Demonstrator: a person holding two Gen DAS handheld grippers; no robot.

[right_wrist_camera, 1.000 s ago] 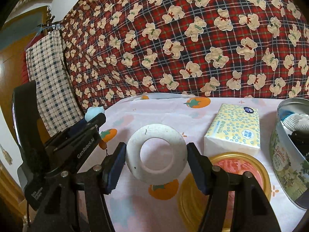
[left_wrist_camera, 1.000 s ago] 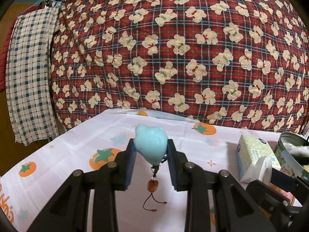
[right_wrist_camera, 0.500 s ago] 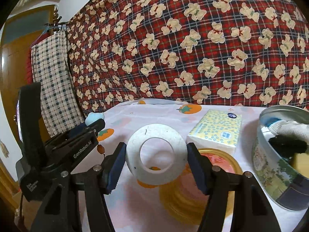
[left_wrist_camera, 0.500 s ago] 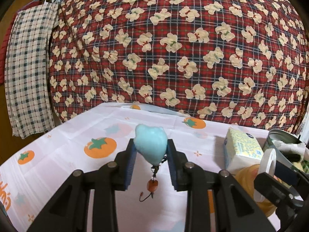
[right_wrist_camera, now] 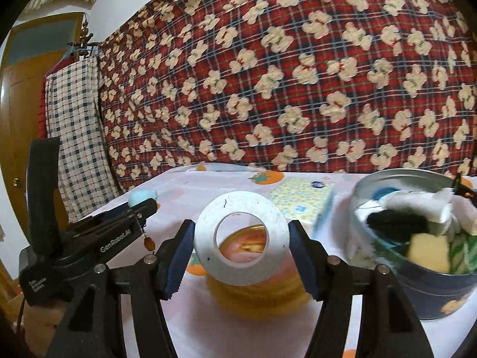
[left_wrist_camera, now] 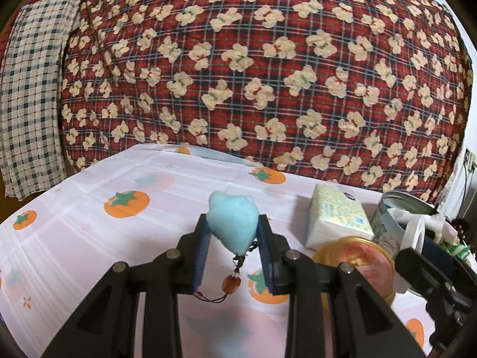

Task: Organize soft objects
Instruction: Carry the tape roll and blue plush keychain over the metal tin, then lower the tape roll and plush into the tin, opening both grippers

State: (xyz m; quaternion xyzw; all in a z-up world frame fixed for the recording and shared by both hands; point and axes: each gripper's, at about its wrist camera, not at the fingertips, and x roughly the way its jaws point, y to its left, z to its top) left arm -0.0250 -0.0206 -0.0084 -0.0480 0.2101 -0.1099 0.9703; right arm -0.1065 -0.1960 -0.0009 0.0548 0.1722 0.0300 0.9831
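My left gripper (left_wrist_camera: 233, 238) is shut on a light blue soft charm (left_wrist_camera: 233, 223) with a brown bead hanging under it, held above the tablecloth. In the right wrist view the charm (right_wrist_camera: 142, 197) peeks over the left gripper at the left. My right gripper (right_wrist_camera: 242, 253) is shut on a white soft ring (right_wrist_camera: 242, 240), held upright above a gold tin lid (right_wrist_camera: 256, 301). The ring shows edge-on in the left wrist view (left_wrist_camera: 415, 234). A round tin (right_wrist_camera: 429, 301) at the right holds several soft items, white, black, yellow and green.
A yellow tissue pack (left_wrist_camera: 338, 219) lies on the persimmon-print tablecloth (left_wrist_camera: 89, 223) behind the gold lid (left_wrist_camera: 356, 253). The tin (left_wrist_camera: 396, 208) stands right of it. A red plaid bear-print quilt (left_wrist_camera: 268, 74) hangs behind the table, a checked cloth (left_wrist_camera: 29, 89) at the left.
Both grippers have moved right, keeping their loads. The tin, tissue pack and gold lid have come nearer, and the ring is now over the gold lid.
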